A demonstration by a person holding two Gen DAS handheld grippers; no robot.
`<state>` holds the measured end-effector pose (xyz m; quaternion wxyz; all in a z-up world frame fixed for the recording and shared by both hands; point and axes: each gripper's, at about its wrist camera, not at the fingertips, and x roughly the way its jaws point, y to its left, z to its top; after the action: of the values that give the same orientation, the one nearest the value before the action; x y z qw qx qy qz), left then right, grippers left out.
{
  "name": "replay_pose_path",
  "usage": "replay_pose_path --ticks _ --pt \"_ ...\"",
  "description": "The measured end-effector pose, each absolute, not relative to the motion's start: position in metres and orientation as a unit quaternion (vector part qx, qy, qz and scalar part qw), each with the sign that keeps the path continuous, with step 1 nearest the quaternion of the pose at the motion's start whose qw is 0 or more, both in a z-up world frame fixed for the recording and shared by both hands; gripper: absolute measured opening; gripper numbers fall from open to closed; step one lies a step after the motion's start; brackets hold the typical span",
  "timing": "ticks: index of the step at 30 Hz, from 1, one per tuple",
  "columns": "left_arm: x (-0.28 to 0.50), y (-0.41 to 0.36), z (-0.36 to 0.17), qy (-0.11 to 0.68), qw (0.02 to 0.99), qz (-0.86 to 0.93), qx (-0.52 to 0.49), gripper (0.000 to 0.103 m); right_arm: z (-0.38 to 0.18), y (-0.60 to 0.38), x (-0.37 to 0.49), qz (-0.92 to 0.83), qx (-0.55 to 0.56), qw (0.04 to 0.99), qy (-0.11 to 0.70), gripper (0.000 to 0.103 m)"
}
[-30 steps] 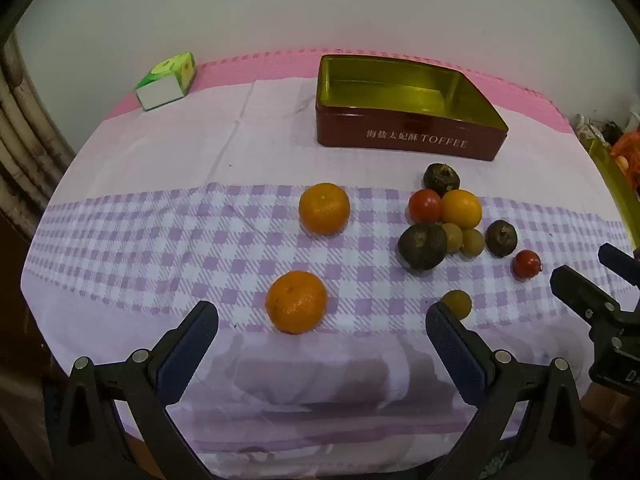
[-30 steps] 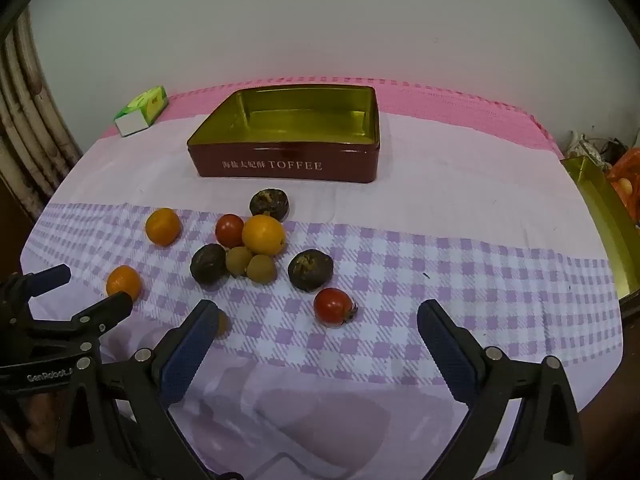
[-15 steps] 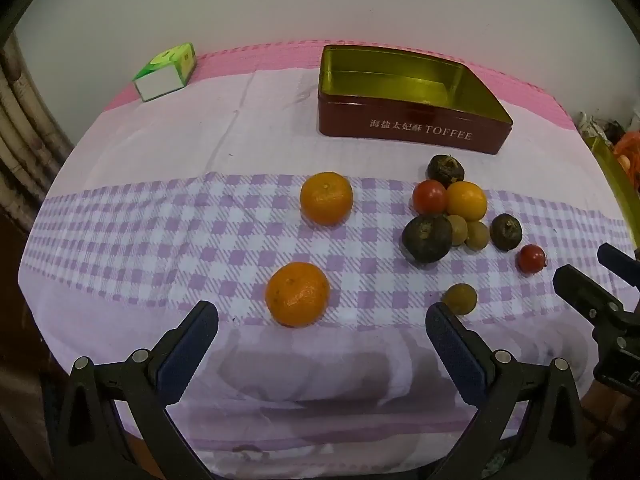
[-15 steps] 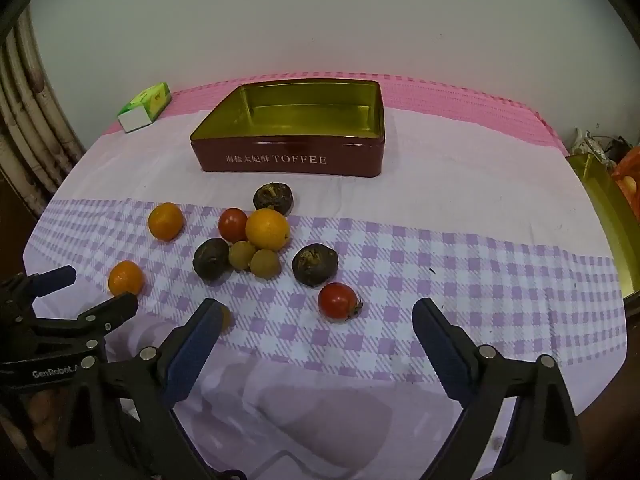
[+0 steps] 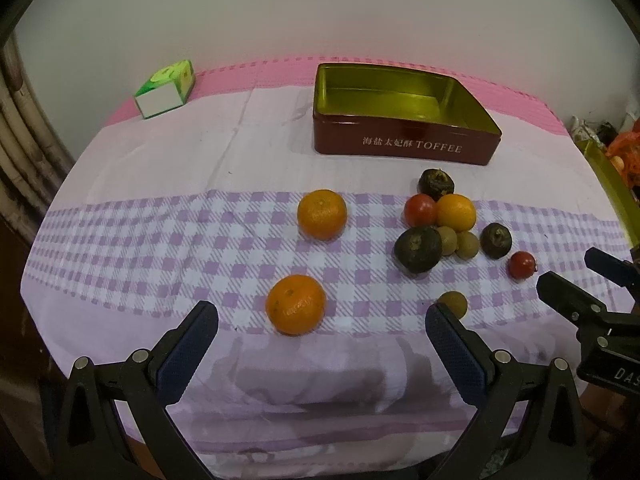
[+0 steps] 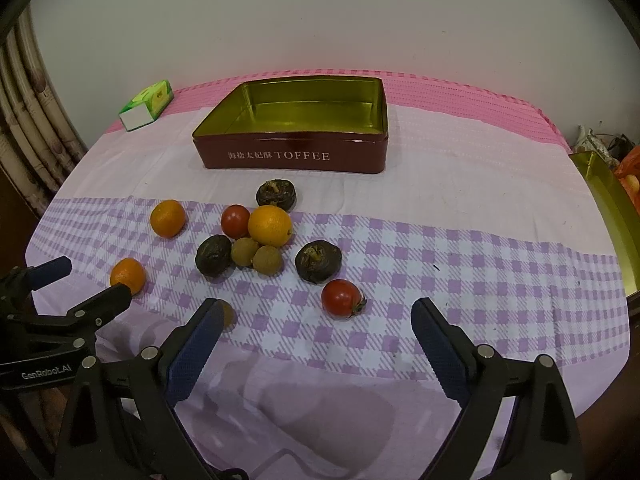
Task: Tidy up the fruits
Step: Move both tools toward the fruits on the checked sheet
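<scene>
Two mandarins (image 5: 296, 304) (image 5: 322, 214) lie on the checked cloth in the left wrist view. A cluster of fruits sits to their right: a tomato (image 5: 419, 210), an orange fruit (image 5: 456, 212), dark wrinkled fruits (image 5: 418, 249) and small longans (image 5: 467, 244). A lone cherry tomato (image 6: 341, 297) lies just beyond my right gripper (image 6: 316, 332), which is open and empty. My left gripper (image 5: 322, 332) is open just before the near mandarin. An empty red toffee tin (image 6: 296, 156) stands behind the fruits.
A green and white box (image 5: 166, 89) stands at the back left by the wall. A gold tin lid (image 6: 608, 216) leans past the table's right edge. A lone longan (image 5: 453, 303) lies by the left gripper's right finger. Bamboo poles (image 6: 24, 136) stand on the left.
Both grippers have tilted up and edged forward, so the fruits and tin sit lower and nearer in view. Nothing on the table has moved.
</scene>
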<state>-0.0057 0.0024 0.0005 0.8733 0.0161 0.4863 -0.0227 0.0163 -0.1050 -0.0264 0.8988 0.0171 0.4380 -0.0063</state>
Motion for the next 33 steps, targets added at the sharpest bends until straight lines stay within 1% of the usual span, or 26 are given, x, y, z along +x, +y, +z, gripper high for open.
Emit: replay_pose_path --ticks 33 --pt "0.0 0.0039 -0.0093 0.505 0.863 -0.021 0.017 0.103 -0.0256 -0.102 0.0153 -0.005 0.013 0.899 0.437 0.092"
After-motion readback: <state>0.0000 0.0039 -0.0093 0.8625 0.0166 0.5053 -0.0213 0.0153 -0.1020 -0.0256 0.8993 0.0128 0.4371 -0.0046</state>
